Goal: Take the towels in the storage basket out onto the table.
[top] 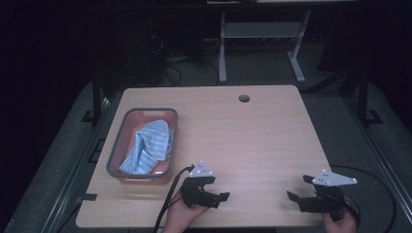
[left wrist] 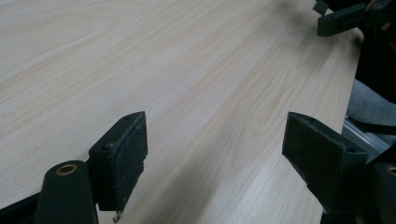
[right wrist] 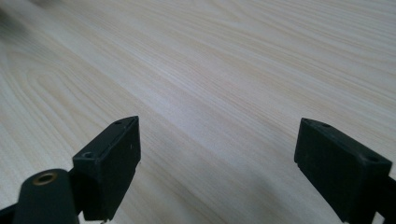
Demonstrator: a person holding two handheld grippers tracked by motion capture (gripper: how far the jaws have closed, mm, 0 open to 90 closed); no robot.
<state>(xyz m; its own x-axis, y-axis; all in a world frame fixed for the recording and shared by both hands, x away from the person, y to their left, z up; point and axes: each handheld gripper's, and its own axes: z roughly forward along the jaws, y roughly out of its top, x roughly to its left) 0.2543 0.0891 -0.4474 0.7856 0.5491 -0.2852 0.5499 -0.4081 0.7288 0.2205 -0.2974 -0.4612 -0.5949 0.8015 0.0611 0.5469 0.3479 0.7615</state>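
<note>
A pale wood-grain worktop (top: 252, 141) with rounded corners sits in a dim room, its far edge carrying a round cable hole (top: 244, 98). Beyond it the grey carpeted floor (top: 262, 75) holds the white legs of another desk frame (top: 262, 46) and loose dark cables (top: 175, 68). Dark rails run along the floor on both sides of the worktop.

On the left part of the worktop stands a grey-rimmed bin (top: 114, 145) with a reddish inside, near the left edge and just short of the front edge. A crumpled light-blue striped cloth (top: 148, 145) lies inside it, reaching from the far right corner toward the near left.

The left gripper (top: 214, 190) rests low over the front of the worktop, just right of the bin, held by a hand (top: 182, 216) coming from the bottom; its jaws stand wide apart with nothing between them, bare wood showing in the left gripper view (left wrist: 215, 154). The right gripper (top: 300, 188) sits near the front right corner, held by the other hand (top: 340, 223), jaws likewise spread and empty over bare wood in the right gripper view (right wrist: 217, 158). The two grippers are well apart.

The middle, the far half and the right side of the worktop are bare wood, open between bin, grippers and edges.
</note>
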